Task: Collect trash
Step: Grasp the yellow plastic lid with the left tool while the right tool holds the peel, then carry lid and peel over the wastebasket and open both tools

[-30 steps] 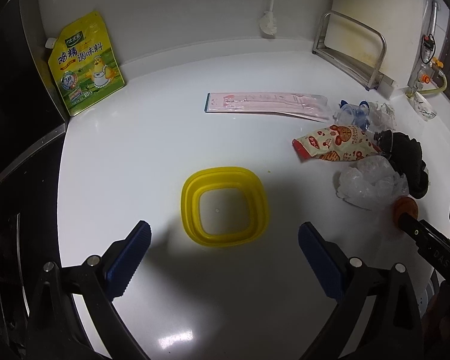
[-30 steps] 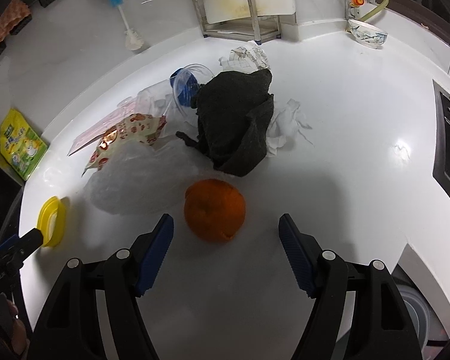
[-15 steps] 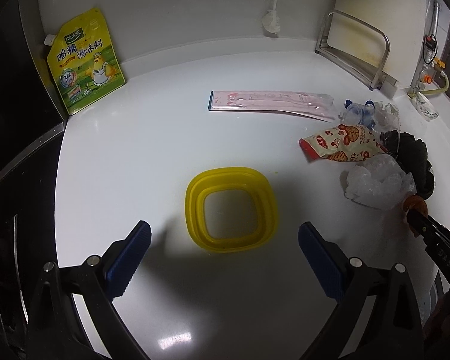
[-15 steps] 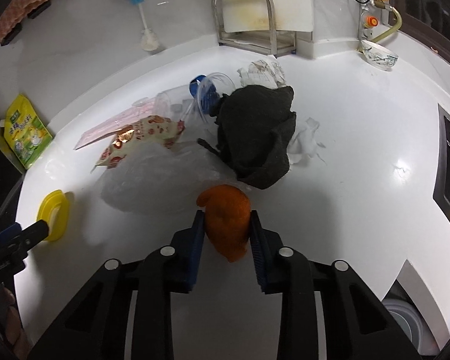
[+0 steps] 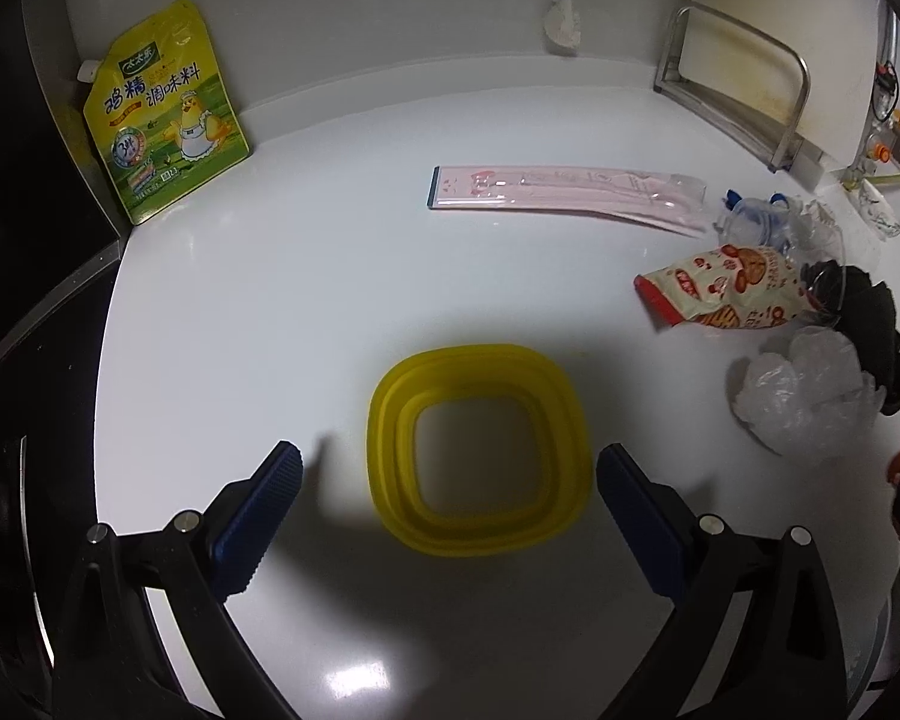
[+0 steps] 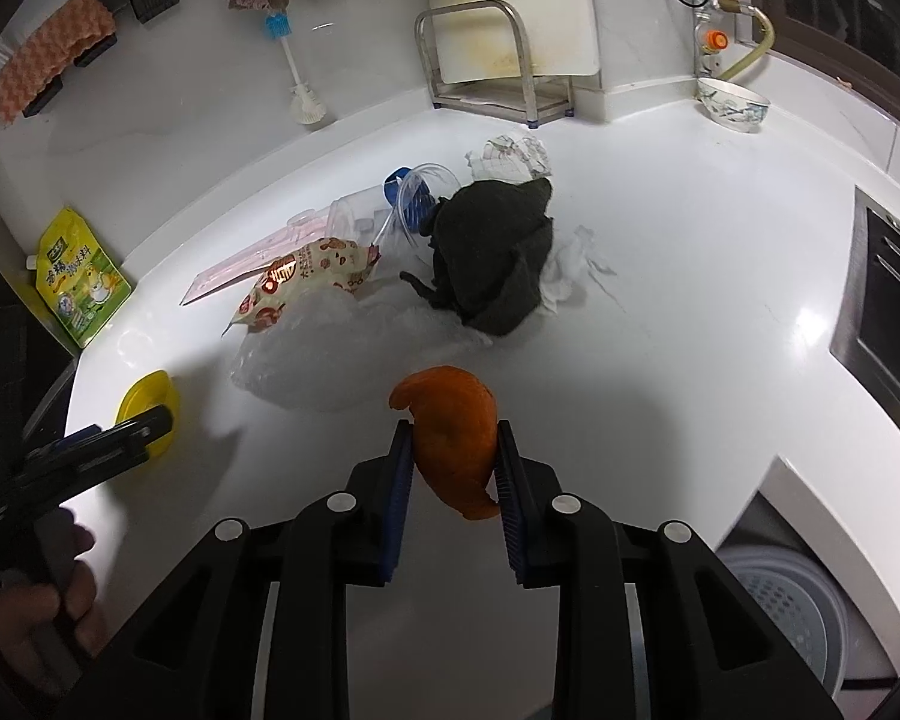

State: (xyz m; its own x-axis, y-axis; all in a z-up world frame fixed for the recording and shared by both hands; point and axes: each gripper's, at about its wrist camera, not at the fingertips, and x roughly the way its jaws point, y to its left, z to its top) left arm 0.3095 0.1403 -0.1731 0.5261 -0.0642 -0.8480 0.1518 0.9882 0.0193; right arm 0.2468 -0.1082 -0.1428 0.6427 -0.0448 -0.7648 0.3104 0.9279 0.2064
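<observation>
1. The right tool [image 6: 453,468] pinches an orange peel [image 6: 450,438] between its blue pads, the peel lifted clear of the bench [image 6: 660,324]. The peel's long axis runs roughly along the fingers, its curled tail hanging toward the camera.
2. The yellow bin [image 5: 477,450], a low square tub with an open top, sits on the bench far to the left of the peel. In the right view it shows as a small yellow shape [image 6: 147,411] partly behind the left tool.
3. The left tool [image 5: 447,510] is spread wide and empty, hovering just short of the bin with one finger to each side of it. It is the nearer one to the bin, but the right one carries the peel.
4. Judgement: the coming move is a leftward carry across the bench to drop the peel in the bin. The left tool hangs over the bin's near edge and may crowd the drop.
5. Between peel and bin lies a clear bag [image 6: 324,354]; behind it a snack wrapper [image 6: 306,282], a dark cloth [image 6: 498,258], a crushed bottle [image 6: 390,210] and white tissue [image 6: 570,276], all close together.
6. A pink packet [image 5: 570,195] lies flat beyond the bin. A green pouch [image 5: 165,108] leans on the wall; whether it is trash I cannot tell.
</observation>
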